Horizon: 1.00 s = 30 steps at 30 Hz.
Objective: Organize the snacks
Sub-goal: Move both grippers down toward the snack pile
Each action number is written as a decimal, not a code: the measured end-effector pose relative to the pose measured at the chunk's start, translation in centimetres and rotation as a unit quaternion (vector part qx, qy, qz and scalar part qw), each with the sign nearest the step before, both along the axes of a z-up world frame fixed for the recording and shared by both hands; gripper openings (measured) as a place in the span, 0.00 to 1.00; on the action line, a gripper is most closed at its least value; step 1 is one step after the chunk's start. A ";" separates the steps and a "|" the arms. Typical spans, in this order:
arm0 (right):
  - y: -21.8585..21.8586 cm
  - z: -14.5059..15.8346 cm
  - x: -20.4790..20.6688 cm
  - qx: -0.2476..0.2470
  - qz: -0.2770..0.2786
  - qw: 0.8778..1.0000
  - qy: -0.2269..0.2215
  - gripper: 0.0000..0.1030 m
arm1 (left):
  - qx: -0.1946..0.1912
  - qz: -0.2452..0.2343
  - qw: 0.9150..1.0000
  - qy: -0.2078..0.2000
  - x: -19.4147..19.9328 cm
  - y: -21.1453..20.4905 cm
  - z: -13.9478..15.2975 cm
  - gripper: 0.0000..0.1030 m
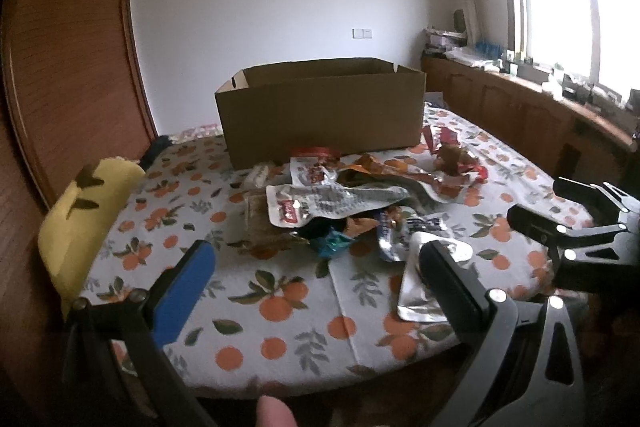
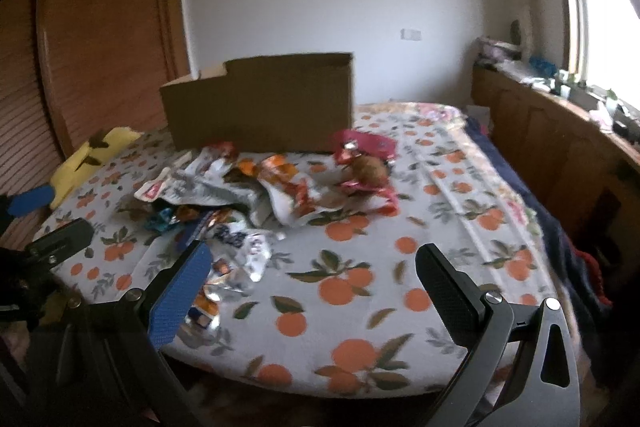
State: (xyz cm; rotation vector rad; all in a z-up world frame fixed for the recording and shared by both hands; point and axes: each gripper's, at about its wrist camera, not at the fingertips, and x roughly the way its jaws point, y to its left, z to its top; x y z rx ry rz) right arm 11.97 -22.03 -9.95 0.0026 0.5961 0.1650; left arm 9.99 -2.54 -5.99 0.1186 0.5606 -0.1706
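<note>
Snack packets (image 1: 340, 211) heaped loose on orange-print bedspread (image 1: 280, 307), just in front of cardboard box (image 1: 320, 107), none inside box as far as visible; interior hidden from both views. Landmark = box: open-topped, flaps out of the way, near wall facing the pile, likely staged as the drop target so packets travel a short way. White-and-red pouch (image 1: 320, 205) on top of heap in front of box; silver foil packet (image 1: 424, 279) at near edge of heap, farthest from box, partly behind black finger of left gripper (image 1: 316, 267). Left gripper spread wide, holding nothing, hovering short of heap on side away from box. Right gripper (image 2: 316, 267) likewise wide open, empty, over bare bedspread right of heap, well apart from box. Yellow cushion (image 1: 88, 211) left of box at bed edge. Judgement: sorting not yet begun; wide jaws suit flat crinkly pouches, nearest foil packet the easy first grab.
</note>
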 end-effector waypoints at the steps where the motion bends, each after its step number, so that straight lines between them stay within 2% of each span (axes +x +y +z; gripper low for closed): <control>1: 0.4 -0.2 0.3 0.002 0.006 1.000 0.004 1.00 | 0.001 -0.002 1.000 -0.002 0.2 0.1 0.0 1.00; 8: 3.2 -2.0 2.0 0.003 0.040 0.999 0.036 1.00 | -0.020 -0.009 1.000 0.015 2.1 1.4 -0.6 1.00; 12: 4.0 -3.2 2.8 0.011 0.050 0.997 0.061 1.00 | -0.015 -0.006 1.000 0.015 3.0 2.1 -1.2 1.00; 14: 4.4 -3.6 3.0 0.011 0.054 0.996 0.071 1.00 | -0.024 -0.022 0.999 0.007 3.4 2.6 -1.3 1.00; 16: 4.8 -4.1 3.2 0.013 0.058 0.995 0.080 1.00 | -0.031 -0.038 0.999 0.019 4.1 3.1 -1.5 1.00; 21: 5.9 -4.8 3.5 0.004 0.063 0.994 0.090 0.97 | -0.022 -0.044 0.998 0.036 5.6 3.7 -1.3 1.00; 24: 6.8 -4.9 3.7 -0.015 0.063 0.994 0.089 0.94 | -0.013 -0.050 0.997 0.049 6.8 4.0 -1.0 1.00; 27: 7.4 -5.0 3.7 -0.038 0.064 0.994 0.086 0.85 | -0.024 -0.068 0.996 0.046 7.9 4.3 -0.3 1.00; 30: 7.2 -5.0 3.7 -0.041 0.064 0.994 0.084 0.74 | -0.034 -0.095 0.993 0.053 9.3 4.3 0.3 1.00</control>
